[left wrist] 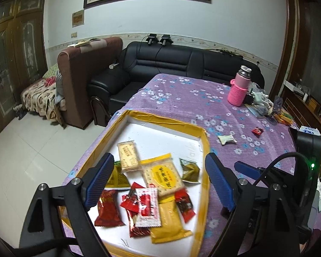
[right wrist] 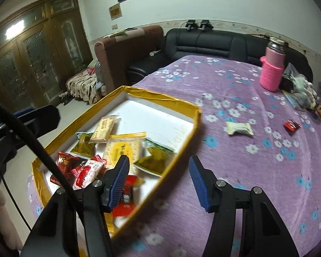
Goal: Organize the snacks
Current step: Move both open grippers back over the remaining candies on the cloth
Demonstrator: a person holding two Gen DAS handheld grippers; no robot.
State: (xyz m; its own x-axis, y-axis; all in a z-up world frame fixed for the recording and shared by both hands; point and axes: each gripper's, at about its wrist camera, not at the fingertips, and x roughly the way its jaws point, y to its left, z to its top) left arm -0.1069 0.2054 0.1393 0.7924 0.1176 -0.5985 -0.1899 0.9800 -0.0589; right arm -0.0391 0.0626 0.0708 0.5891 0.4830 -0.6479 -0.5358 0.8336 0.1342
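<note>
The left gripper is hovering released over the snacks lying in the yellow-rimmed tray. The right gripper is hanging released at the tray's right rim. A white candy and a red candy are lying further right on the purple tablecloth.

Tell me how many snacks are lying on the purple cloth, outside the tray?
2. A white wrapped snack lies on the cloth just right of the tray. A small red candy lies farther right. More may hide in the clutter beside the pink bottle.
</note>
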